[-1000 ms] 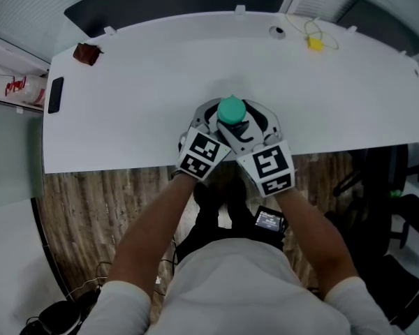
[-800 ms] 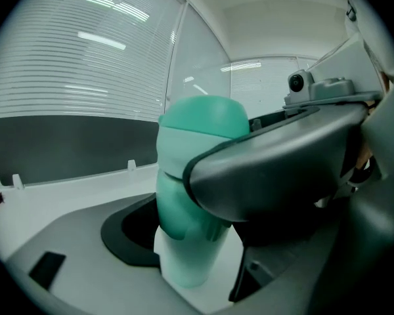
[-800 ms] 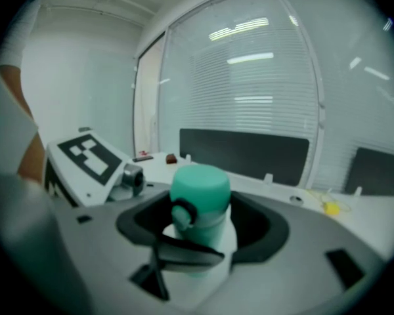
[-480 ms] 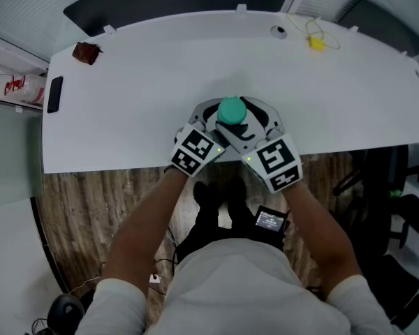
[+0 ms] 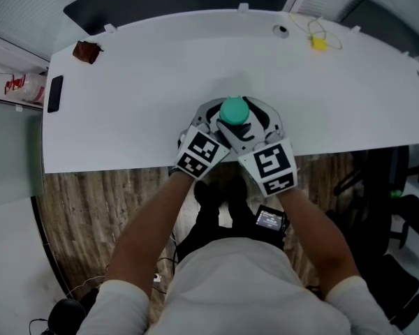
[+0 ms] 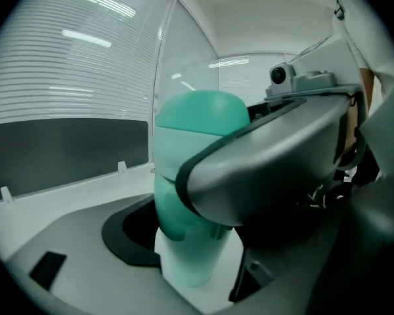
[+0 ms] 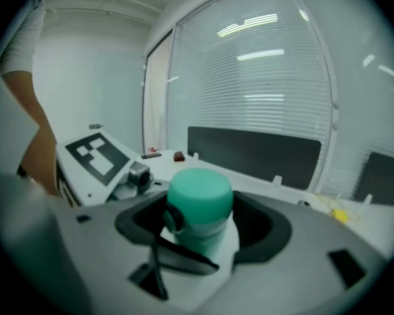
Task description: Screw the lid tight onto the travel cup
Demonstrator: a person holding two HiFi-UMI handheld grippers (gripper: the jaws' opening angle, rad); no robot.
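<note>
Half a second ago both marker cubes were swung outward. Now they sit back where they began, so we judge that the twist gained little and the lid needs another turn. The left hand-held gripper [image 5: 211,125] is clamped on the pale mint plastic travel cup [image 6: 190,261]. The right hand-held gripper [image 5: 255,127] is closed on the cup's round teal lid [image 7: 199,192]. The cup stands upright near the front edge of the white table [image 5: 126,103]. We count one cup, one lid and two grippers.

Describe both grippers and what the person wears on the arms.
The left gripper and right gripper are pale grey plastic shells with curved black pads inside the jaws. Each carries a white cube printed with black square markers. The person wears short white sleeves; the forearms are bare.
</note>
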